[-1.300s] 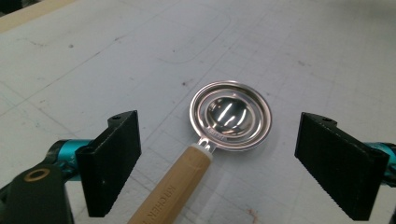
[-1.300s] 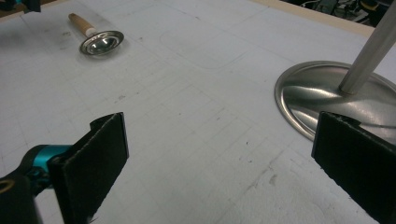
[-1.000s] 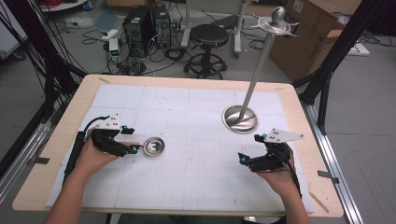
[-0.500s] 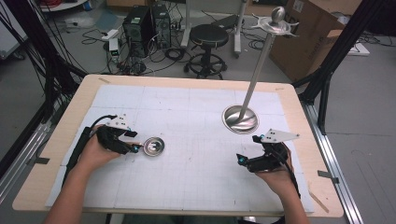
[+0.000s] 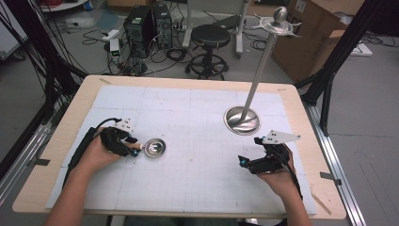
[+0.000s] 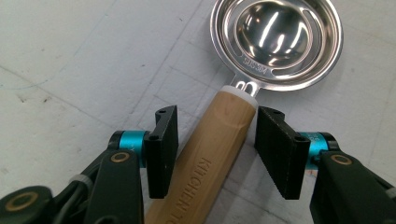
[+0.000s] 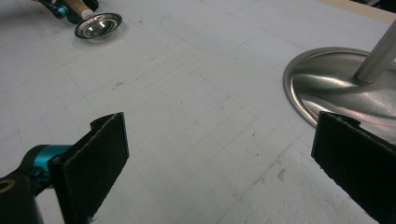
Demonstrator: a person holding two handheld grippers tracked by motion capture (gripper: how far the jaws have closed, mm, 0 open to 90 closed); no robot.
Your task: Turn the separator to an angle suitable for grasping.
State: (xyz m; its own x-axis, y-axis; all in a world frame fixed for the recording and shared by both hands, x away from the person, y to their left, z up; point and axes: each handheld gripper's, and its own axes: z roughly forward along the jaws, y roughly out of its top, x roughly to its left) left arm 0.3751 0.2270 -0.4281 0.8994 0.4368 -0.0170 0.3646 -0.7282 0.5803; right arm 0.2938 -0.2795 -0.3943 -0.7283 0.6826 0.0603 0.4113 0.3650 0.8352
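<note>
Left gripper (image 6: 212,135): jaws spread on either side of the wooden handle (image 6: 205,163), a gap showing at each side, so it brackets the handle without pinching it.
Separator (image 5: 154,148): a small steel egg separator with a slotted bowl, lying flat on the tabletop (image 5: 197,94) in the near-left part; its handle points left into the left gripper (image 5: 134,149).
Right gripper (image 7: 219,158): jaws spread wide over bare mat, holding nothing; in the high view the right gripper (image 5: 248,163) sits near the right, well apart from the separator.
Stand (image 5: 242,120): a round steel base with a tilted pole, right of centre, just beyond the right gripper; in the right gripper view the base (image 7: 336,88) lies just past the right-hand jaw.
Edges: the left hand (image 5: 96,155) is close to the tabletop's left edge, the right hand (image 5: 277,176) close to the near and right edges.
Open room: the middle between the two grippers and the far-left area are open mat.
Change from half a second ago: the left gripper sits closer to the separator's bowl, its jaws now alongside the handle; separator, stand and right gripper are where they were.
</note>
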